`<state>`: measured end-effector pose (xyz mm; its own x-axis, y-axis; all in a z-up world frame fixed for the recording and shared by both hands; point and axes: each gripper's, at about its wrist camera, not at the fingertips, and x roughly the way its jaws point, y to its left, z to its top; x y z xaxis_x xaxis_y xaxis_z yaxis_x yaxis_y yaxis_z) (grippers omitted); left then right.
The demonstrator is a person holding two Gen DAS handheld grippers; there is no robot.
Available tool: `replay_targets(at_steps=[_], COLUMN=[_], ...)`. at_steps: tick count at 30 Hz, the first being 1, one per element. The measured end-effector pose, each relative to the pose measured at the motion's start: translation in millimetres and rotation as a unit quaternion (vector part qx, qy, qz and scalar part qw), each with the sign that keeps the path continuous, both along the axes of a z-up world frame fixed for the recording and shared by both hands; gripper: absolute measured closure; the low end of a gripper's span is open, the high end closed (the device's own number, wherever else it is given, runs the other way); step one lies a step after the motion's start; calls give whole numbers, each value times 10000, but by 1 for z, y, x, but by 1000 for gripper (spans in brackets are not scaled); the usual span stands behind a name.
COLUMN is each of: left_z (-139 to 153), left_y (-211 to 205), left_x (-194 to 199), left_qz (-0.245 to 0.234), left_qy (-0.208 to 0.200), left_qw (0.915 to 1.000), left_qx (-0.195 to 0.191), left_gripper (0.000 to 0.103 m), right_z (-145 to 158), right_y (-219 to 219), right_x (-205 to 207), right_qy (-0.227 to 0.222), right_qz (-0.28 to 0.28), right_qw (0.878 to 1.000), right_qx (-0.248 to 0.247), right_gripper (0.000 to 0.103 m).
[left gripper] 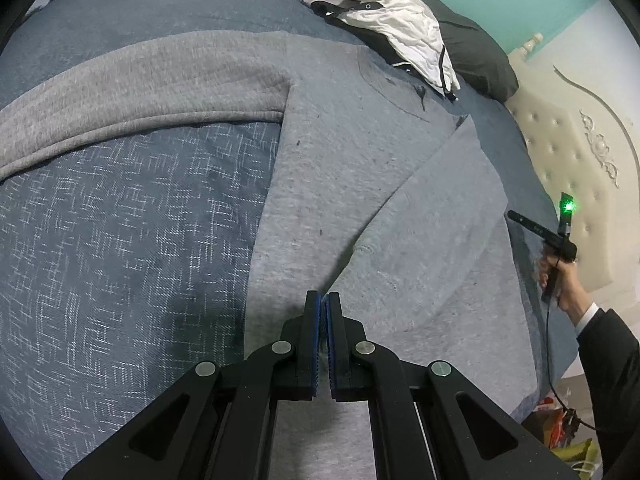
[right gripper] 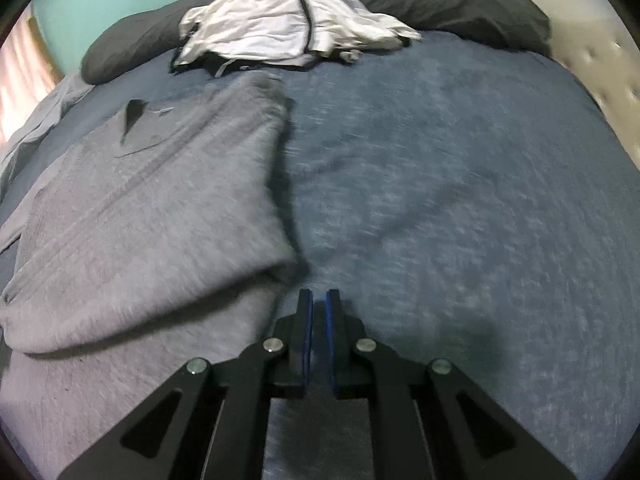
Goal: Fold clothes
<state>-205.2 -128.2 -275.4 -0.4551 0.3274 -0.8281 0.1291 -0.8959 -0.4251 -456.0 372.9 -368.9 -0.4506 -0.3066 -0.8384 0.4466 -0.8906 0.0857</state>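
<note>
- Left wrist view: the grey sweater (left gripper: 344, 168) lies flat on the bed (left gripper: 120, 240), its right sleeve already folded across the body, the left sleeve (left gripper: 132, 92) spread out sideways over the blue bedspread.
- The left gripper (left gripper: 322, 300) hovers over the lower part of the sweater, pitched steeply down; its jaws are closed with nothing between them.
- The right gripper (right gripper: 319, 300) also has its jaws closed and empty, tilted down over the bedspread just beside the sweater's folded edge; that view is blurred.
- In the left view the person's right hand (left gripper: 558, 280) shows at the bed's far edge, dark sleeve behind it.
- Next up, I'd judge, is the spread sleeve: open the jaws, pinch near the cuff, carry it across the chest so it lies flat over the other fold.
- Keep the cloth low and taut so the body does not drag or bunch.
- A white and black garment (left gripper: 400, 24) waits crumpled near the dark pillow (left gripper: 476, 52), well apart from the sweater's hem.
</note>
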Motion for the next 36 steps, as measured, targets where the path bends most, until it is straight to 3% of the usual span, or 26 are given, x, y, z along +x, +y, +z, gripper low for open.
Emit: replay_targets(at_steps=[6,12,16,19,28,36], left_z=[1,6,-6,-4,18,6], left_y=[2,6,-1,-4,-18,11], left_x=[0,1,-2,1,17,1], left_qz=[55,10,127,182,427,-127], left_qy=[25,53,-142,-72,111,50], left_qw=[10000,9996,9998,9998,9990,9998], left_qx=[-69,-284,-68,-5,-78,136], left_gripper=[100,100,100,99,99,99], right_z=[20,19,-1,-7,18,25], right_y=[5,-23,-37,-37,-14,-21], right_x=[-3,-8,-14,-12,-13,-2], right_qy=[8,-91,-357,-435,-371,-393], right_qz=[-204,-182,-207,-207,-538,-450], right_qw=[9975,9973,9986,9984,9943,9946], right_qx=[-677,-709,-329,-294,-839,-843], right_gripper=[97,97,97,97,97,97])
